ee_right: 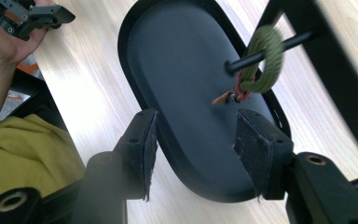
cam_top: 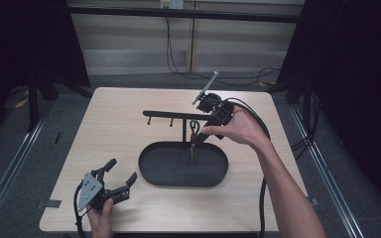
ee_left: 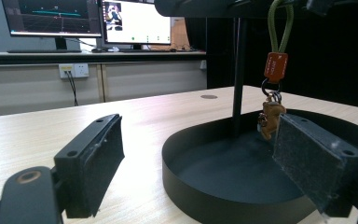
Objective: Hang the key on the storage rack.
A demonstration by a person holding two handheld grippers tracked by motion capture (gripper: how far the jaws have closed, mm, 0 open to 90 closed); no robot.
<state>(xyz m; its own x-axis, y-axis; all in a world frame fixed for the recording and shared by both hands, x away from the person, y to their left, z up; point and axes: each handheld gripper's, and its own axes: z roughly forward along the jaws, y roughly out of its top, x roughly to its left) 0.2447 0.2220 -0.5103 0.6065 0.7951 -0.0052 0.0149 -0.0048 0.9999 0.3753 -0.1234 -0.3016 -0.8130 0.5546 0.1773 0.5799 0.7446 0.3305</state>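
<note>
Grey floor (cam_top: 119, 82), beige wall panels (cam_top: 129, 44)

Black hand-held gripper (cam_top: 119, 180), grey plate, black cable

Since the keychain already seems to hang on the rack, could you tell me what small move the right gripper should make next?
Probably draw the right gripper back from the rack: its jaws stand open and empty, and the keychain's green loop already hangs on a peg.
</note>
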